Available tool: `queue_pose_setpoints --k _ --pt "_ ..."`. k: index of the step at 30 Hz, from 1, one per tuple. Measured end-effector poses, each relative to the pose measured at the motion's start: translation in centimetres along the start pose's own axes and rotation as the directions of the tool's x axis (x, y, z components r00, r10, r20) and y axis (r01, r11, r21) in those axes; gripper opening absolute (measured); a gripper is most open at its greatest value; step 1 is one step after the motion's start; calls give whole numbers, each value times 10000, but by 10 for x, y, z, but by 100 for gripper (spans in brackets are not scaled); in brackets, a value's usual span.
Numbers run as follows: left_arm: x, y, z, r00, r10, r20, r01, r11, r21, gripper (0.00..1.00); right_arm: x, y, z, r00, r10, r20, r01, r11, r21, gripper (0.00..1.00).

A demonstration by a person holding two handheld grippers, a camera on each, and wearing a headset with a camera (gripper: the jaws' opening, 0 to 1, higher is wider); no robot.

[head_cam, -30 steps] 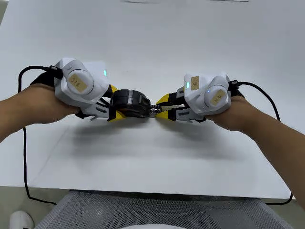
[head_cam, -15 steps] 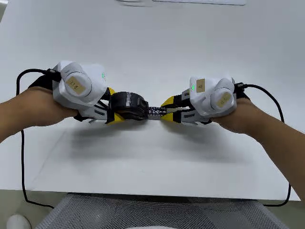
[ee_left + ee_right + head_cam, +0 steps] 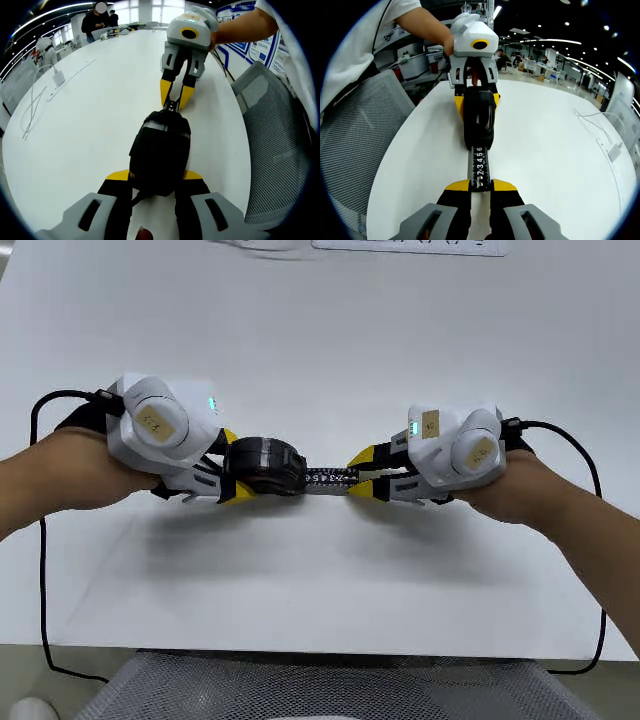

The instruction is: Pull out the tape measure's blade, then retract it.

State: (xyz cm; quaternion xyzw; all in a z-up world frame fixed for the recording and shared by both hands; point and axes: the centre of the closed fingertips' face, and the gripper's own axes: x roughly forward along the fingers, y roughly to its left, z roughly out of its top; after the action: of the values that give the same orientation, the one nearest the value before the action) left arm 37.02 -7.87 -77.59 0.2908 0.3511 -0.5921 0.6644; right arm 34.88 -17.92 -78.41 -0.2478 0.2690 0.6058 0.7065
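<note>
1. At a white workbench [image 3: 320,330], a person holds a black tape measure [image 3: 265,464] just off the surface. It hangs nearer the near edge, about midway between the side edges.
2. The left gripper [image 3: 236,466] has its yellow-tipped jaws closed around the case [image 3: 160,152], one jaw on each flank.
3. The right gripper [image 3: 358,474] has its jaws pinched almost together on the end of the blade [image 3: 330,479]. A short numbered stretch shows between case and jaws.
4. The pull looks barely begun. Done well, the right gripper would draw straight away along the blade's own line, level with where it leaves the case, so the strip neither kinks nor twists.
5. The left gripper should brace the case against that pull, since a slack grip could let it swing or slip.
6. On the return, easing the blade back under the pinch seems safer than letting it snap home.
</note>
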Motion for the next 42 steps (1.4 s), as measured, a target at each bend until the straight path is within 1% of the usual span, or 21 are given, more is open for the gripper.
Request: queue_pose_setpoints --k 8,11,21,35,36,38,42 --pt "0 0 0 10000 10 -18 -10 10000 -17 28 -6 -1 -6 9998 -43 -176 43 10000 -25 9" --pt "0 0 0 10000 -17 -43 16 10000 -92 28 -10 -3 -9 9996 -179 -240 178 9998 -27 9" --pt "0 -1 1 9999 -63 -91 63 9999 89 28 -21 -2 -20 9987 -275 -430 279 9996 87 9" --pt "1 -1 1 9998 -62 -185 65 9999 141 28 -30 -3 -29 9969 -454 -644 464 9988 148 9" --pt "0 -1 1 9998 -59 -193 62 9999 152 28 -31 -3 -30 9967 -461 -671 472 9988 158 9" --pt "1 -1 1 9998 -53 -197 56 9999 129 28 -33 -4 -35 9946 -508 -906 519 9986 103 9" --pt "1 -1 1 9998 -76 -205 80 9998 154 28 -37 -3 -37 9941 -531 -947 548 9984 152 9"
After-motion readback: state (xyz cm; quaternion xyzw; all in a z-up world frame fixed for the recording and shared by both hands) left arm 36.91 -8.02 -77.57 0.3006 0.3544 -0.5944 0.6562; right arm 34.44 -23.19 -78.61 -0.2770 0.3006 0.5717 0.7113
